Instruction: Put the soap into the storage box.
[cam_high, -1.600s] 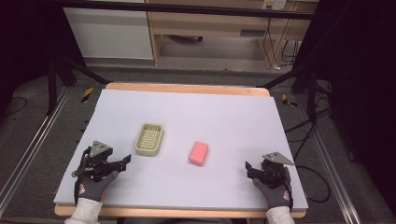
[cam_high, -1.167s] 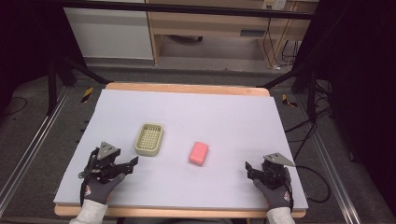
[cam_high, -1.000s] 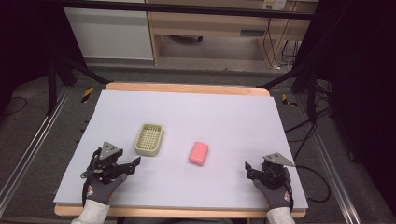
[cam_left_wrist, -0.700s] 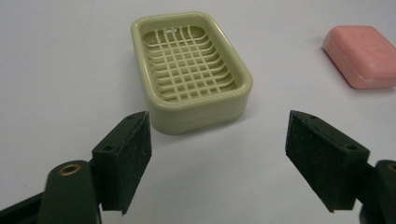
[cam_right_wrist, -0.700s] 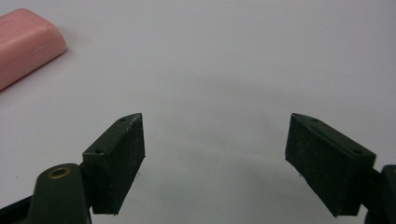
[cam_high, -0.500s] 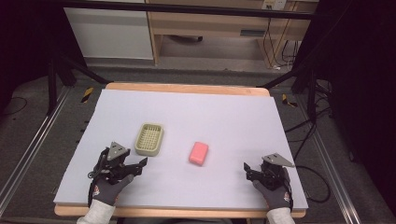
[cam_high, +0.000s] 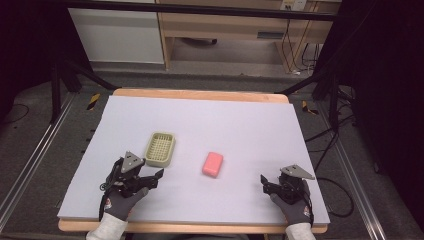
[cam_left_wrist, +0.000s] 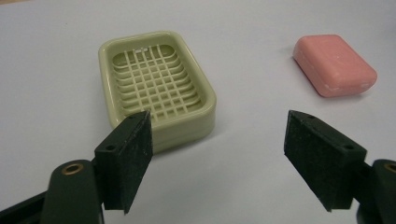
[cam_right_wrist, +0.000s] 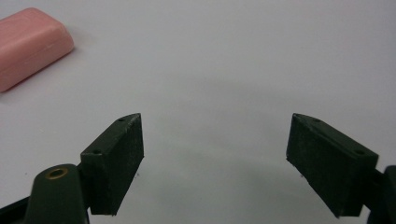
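Note:
A pale green soap dish (cam_high: 160, 149) with a slotted grid floor lies left of the table's middle, empty; the left gripper view has the dish (cam_left_wrist: 156, 88) just beyond the jaws. A pink soap bar (cam_high: 212, 164) rests flat to its right, apart from it, and appears as the bar (cam_left_wrist: 334, 64) and again at the upper left as the bar (cam_right_wrist: 29, 44). My left gripper (cam_high: 151, 177) stands open just in front of the dish, holding nothing (cam_left_wrist: 217, 158). My right gripper (cam_high: 264, 184) is open near the front right, over bare table (cam_right_wrist: 212, 158).
The white table top (cam_high: 250, 125) has a wooden edge at front and back. Beyond it stand a wooden cabinet (cam_high: 225, 27) and black stand legs (cam_high: 65, 75); cables (cam_high: 330, 145) lie on the floor at the right.
My left gripper has moved forward and to the right, closing in on the front of the soap dish. The right gripper has stayed almost still. Dish and soap have not moved.

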